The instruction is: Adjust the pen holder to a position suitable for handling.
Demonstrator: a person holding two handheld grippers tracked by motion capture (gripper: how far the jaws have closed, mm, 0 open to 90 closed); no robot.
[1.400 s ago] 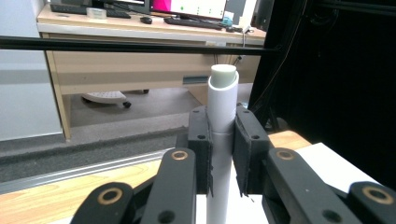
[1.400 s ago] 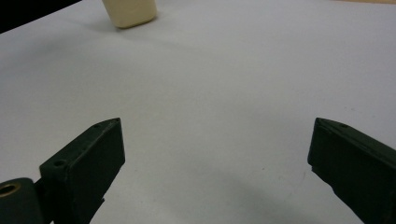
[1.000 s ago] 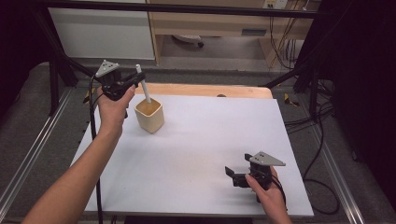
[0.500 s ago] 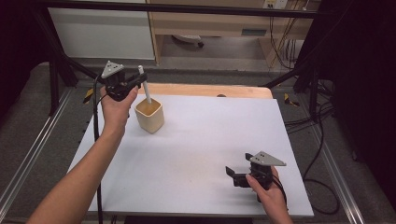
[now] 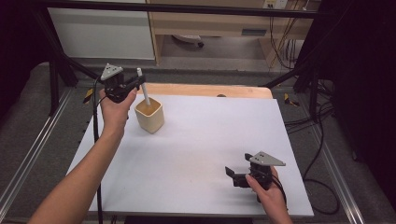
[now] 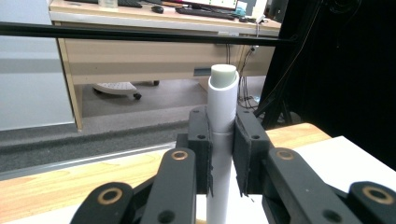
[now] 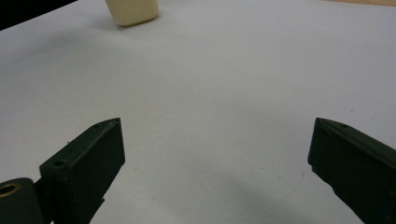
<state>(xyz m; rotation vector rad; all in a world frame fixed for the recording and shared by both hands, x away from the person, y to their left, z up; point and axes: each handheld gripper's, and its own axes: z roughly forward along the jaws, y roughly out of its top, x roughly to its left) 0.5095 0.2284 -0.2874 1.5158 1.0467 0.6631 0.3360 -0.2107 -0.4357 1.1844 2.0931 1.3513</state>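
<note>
White tabletop point(image 5: 196, 154) carries a cream cup point(image 5: 150, 115) near its far left corner. A white tube point(image 5: 143, 87) stands tilted in it, lower end hidden inside, clamped by the left hand-held gripper point(image 5: 135, 84). Near the front edge, the right hand-held gripper point(image 5: 229, 173) rests with jaws wide apart.

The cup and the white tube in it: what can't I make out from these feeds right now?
- White tube: in the left gripper view its lower end is cut off by the bottom edge; in the high view it disappears behind the cup's rim.
- Cup: in the high view its inside is too small to judge; in the right gripper view the top edge crops it.
- Left gripper: in the high view, its pads on the tube are too small.
</note>
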